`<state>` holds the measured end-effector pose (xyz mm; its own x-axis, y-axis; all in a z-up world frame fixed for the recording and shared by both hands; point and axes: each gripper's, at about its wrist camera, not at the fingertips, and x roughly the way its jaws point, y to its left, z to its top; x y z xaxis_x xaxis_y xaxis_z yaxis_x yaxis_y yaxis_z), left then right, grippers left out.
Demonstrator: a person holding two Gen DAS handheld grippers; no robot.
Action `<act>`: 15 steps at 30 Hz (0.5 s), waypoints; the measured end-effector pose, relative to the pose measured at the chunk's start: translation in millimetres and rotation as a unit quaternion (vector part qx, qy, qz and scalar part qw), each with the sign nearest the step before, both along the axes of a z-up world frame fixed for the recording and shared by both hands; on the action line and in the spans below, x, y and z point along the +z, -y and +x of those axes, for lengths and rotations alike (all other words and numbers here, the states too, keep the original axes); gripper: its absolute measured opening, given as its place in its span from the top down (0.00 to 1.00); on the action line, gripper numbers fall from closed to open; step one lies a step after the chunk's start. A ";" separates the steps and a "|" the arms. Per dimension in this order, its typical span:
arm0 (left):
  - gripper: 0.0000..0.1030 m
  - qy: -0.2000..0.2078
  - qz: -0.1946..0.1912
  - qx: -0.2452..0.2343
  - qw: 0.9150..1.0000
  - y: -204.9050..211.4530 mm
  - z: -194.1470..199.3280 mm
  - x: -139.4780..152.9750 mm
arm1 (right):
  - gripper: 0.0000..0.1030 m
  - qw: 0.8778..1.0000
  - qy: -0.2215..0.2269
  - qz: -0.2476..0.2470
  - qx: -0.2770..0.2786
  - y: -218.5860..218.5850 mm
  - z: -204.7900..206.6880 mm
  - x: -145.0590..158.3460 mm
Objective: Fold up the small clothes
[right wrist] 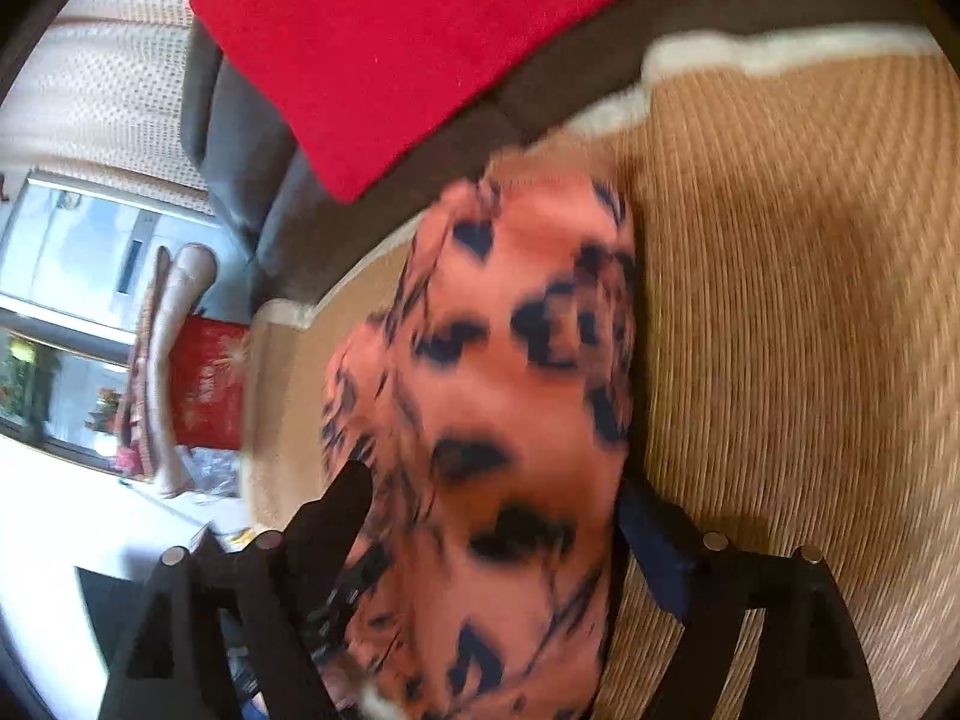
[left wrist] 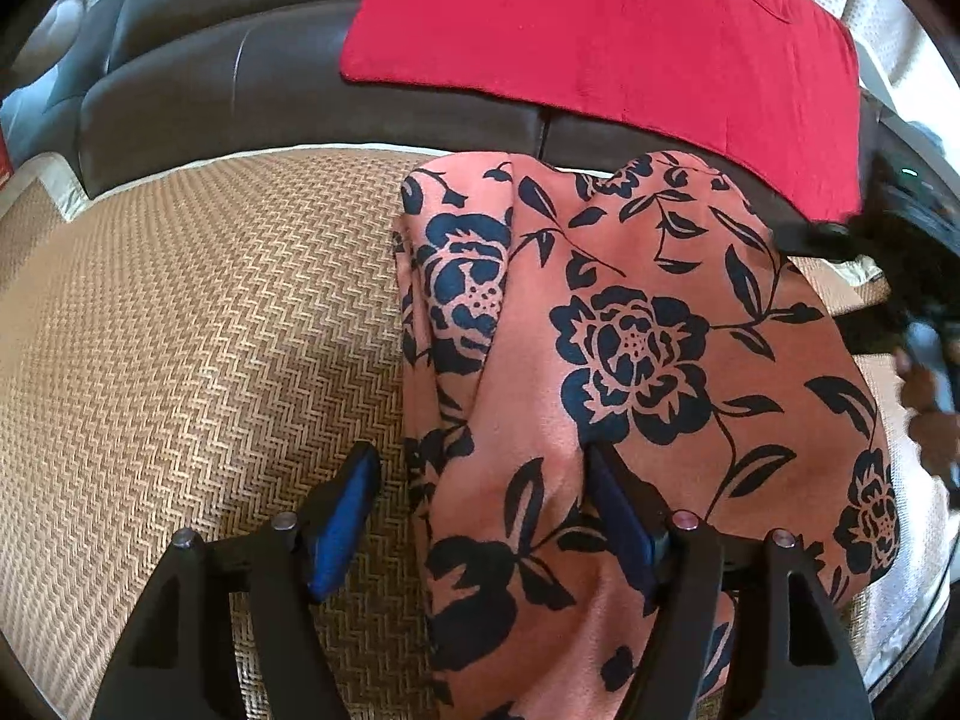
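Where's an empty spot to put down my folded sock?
The woven mat lies bare left of the flowered cloth, out to the dark sofa back. It is crowded on the other side, where the cloth, red cloth and right gripper meet.

Both grippers angling downward, jaws standing apart.

The black left gripper with blue-padded fingers (left wrist: 480, 516) is holding its jaws wide, one finger (left wrist: 345, 525) off to the left, the other (left wrist: 624, 525) further right. The black right gripper with dark blue pads (right wrist: 498, 516) is blurred, its jaws spread; whether the pads are pressing on anything cannot be told.
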<state>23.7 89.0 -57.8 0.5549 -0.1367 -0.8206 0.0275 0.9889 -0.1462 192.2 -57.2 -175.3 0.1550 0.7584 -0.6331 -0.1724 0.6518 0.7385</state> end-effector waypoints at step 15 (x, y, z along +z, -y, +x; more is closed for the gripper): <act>0.28 0.014 -0.036 0.042 0.998 -24.8 -27.6 17.6 | 0.12 0.993 0.054 0.102 -0.022 47.6 -79.5 26.1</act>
<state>-4.0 113.8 -40.2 0.5889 -0.1464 -0.7948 -0.0507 0.9748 -0.2172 112.8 -104.8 -149.2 0.2503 0.8596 -0.4455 -0.2320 0.5000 0.8344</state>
